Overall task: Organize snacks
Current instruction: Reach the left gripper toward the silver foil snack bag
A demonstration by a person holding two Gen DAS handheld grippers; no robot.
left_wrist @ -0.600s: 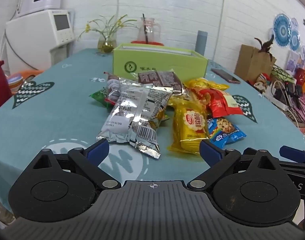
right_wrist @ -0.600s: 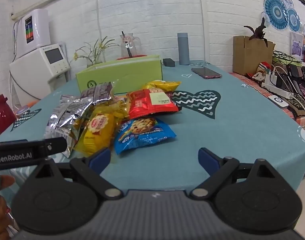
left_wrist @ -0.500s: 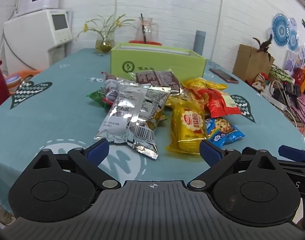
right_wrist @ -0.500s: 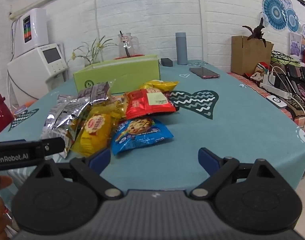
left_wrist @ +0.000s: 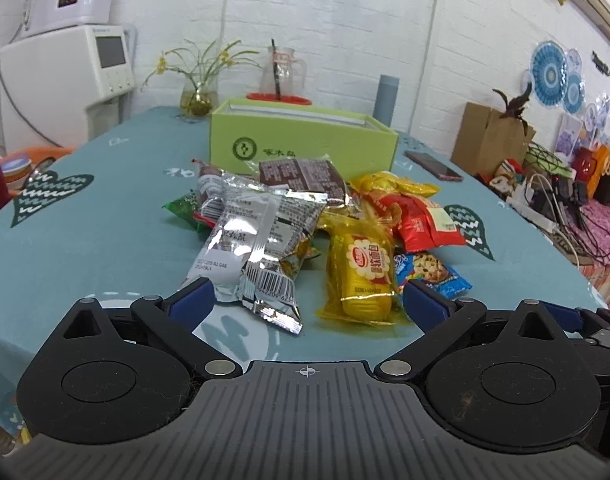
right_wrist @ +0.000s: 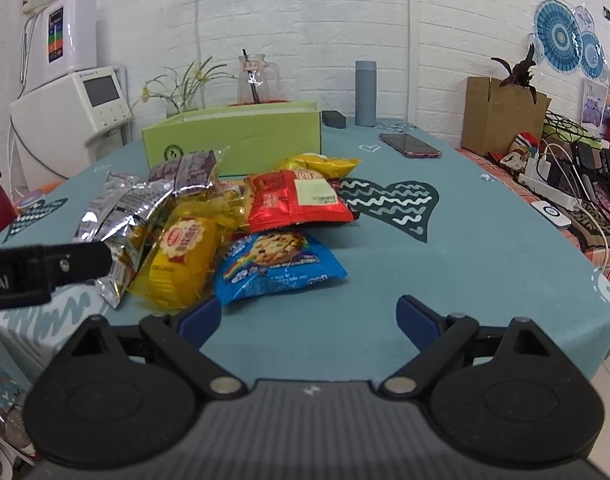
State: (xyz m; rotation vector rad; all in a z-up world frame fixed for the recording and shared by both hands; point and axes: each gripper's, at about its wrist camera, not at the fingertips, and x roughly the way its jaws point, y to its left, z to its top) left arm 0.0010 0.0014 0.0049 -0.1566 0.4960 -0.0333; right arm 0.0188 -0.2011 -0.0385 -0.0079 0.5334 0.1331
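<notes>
As both claws have drawn closer to the snack pile [left_wrist: 305,224] than half a second ago, the packets loom larger and the first pick looks near. The left claw [left_wrist: 307,300] gapes empty before the silver packet [left_wrist: 253,248] and yellow packet [left_wrist: 361,272]; the right claw [right_wrist: 309,316] is likewise spread, holding nothing, just short of the blue cookie packet [right_wrist: 277,264]. The green box [right_wrist: 233,136] waits behind the pile. Bare bench [right_wrist: 445,272] lies to the right; its near edge is close below.
</notes>
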